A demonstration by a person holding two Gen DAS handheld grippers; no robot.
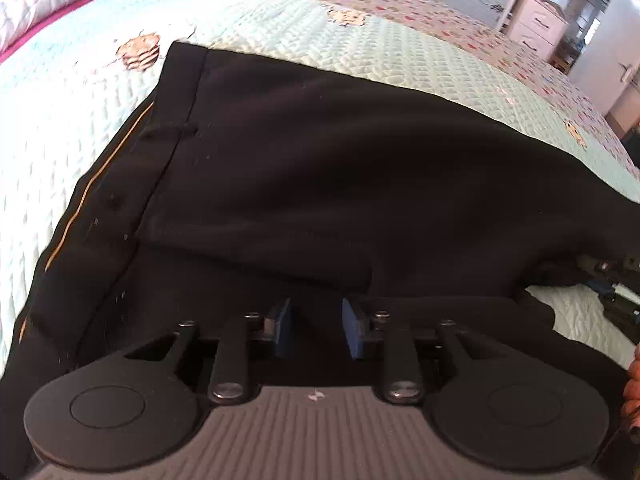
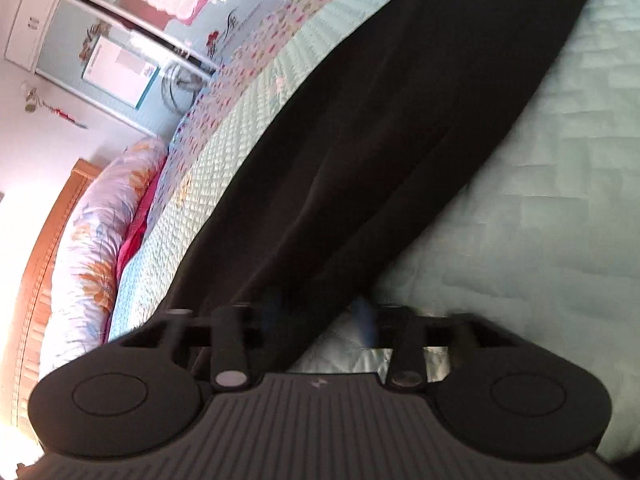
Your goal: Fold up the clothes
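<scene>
Two tools in view over the bed [image 1: 280, 32]. I see my left tool [image 1: 316, 330] with blue pads apart, part open, black trousers [image 1: 340, 168] cloth lying between them; I cannot tell whether it pinches. Trousers lie spread across the pale quilted bedspread, waistband toward the bed's left edge. My right tool [image 2: 320, 316] sits at the trouser leg's near end, pads apart; grip unclear.

A bed [image 1: 280, 28] in pale quilted cover, wooden headboard [image 2: 44, 240], white drawers [image 1: 536, 26], seemingly a door [image 1: 624, 68] beyond
</scene>
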